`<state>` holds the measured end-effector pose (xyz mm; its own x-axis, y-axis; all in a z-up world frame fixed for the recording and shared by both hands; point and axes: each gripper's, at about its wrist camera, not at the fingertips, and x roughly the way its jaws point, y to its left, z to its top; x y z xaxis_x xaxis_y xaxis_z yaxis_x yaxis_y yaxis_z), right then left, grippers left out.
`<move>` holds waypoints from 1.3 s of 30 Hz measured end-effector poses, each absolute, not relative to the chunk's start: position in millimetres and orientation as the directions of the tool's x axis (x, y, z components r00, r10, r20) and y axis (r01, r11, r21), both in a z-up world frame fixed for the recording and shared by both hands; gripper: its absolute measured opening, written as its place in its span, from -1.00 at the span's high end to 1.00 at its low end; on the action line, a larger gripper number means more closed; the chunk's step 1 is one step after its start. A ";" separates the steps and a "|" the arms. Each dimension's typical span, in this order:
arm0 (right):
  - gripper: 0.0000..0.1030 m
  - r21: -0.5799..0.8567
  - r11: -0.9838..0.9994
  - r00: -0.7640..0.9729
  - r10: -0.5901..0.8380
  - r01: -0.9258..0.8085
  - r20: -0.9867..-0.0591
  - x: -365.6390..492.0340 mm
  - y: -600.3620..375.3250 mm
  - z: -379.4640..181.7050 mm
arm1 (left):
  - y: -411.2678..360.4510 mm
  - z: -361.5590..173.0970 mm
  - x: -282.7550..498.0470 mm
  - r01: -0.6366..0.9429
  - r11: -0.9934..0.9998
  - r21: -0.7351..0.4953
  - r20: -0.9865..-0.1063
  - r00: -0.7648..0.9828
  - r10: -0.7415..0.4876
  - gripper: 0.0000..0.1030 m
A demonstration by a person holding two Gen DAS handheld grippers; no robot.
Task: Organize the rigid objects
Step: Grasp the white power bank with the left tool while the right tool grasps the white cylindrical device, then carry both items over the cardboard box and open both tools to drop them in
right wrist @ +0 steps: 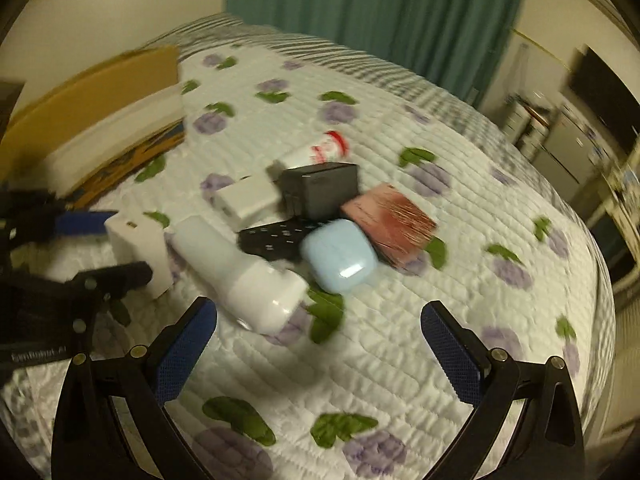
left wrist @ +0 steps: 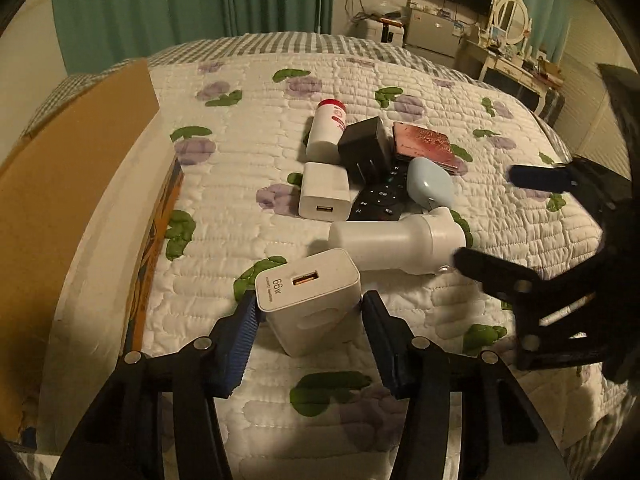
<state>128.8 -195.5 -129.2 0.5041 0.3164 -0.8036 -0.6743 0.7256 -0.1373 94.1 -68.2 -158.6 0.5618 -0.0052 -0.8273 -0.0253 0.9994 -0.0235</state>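
Note:
A white 66W charger (left wrist: 310, 304) lies on the quilt between the fingers of my left gripper (left wrist: 310, 312); the jaws are open around it, with a gap on the right side. It also shows in the right wrist view (right wrist: 138, 242). Behind it lie a white handheld device (left wrist: 396, 242), a smaller white charger (left wrist: 324, 196), a black adapter (left wrist: 364, 148), a black remote (left wrist: 378, 202), a pale blue case (left wrist: 430, 186), a pink box (left wrist: 426, 144) and a white red-capped bottle (left wrist: 326, 128). My right gripper (right wrist: 320, 340) is open and empty over the quilt, near the white device (right wrist: 244, 276).
An open cardboard box (left wrist: 72, 184) stands at the bed's left side. The flowered quilt (left wrist: 240, 160) covers the bed. A dresser with a mirror (left wrist: 512, 40) and a wall screen stand beyond the far edge.

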 end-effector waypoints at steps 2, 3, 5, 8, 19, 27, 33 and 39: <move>-0.75 -0.147 0.693 0.486 0.323 -0.706 -0.812 131.4 -186.6 -135.2 | -68.3 -158.2 94.1 -0.016 1.000 -0.022 -0.826 0.563 -0.009 -0.03; -0.68 -0.143 0.678 0.474 0.333 -0.721 -0.815 132.5 -182.9 -137.9 | -67.4 -158.5 93.5 -0.014 1.000 -0.024 -0.825 0.564 -0.012 -0.03; -0.59 -0.140 0.648 0.452 0.343 -0.748 -0.823 134.7 -175.0 -143.3 | -65.4 -159.3 94.8 -0.012 0.999 -0.035 -0.827 0.562 -0.022 -0.03; -0.50 -0.174 0.598 0.440 0.333 -0.782 -0.834 135.2 -164.3 -153.5 | -62.9 -160.2 96.6 -0.003 0.999 -0.045 -0.827 0.561 -0.036 -0.03; -0.25 -0.228 0.587 0.451 0.266 -0.777 -0.852 133.9 -151.3 -177.1 | -58.6 -166.9 104.7 0.024 0.997 -0.068 -0.832 0.550 -0.070 -0.03; -0.24 -0.306 0.620 0.521 0.197 -0.723 -0.830 113.2 -166.3 -132.5 | -61.5 -143.0 90.5 0.051 0.995 -0.087 -0.815 0.571 -0.101 -0.01; -0.24 -0.355 0.671 0.588 0.149 -0.651 -0.795 96.8 -183.3 -84.4 | -66.0 -98.2 74.0 0.078 0.990 -0.116 -0.759 0.637 -0.139 0.00; -0.24 -0.386 0.728 0.660 0.120 -0.566 -0.741 76.6 -192.4 -21.7 | -60.5 -32.5 58.5 0.097 0.987 -0.126 -0.674 0.722 -0.157 0.00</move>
<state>76.6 -192.4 -21.7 0.6601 0.1204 -0.7414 -0.5665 0.7280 -0.3862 58.5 -60.5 -32.5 0.7221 -0.1572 -0.6736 0.0972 0.9872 -0.1262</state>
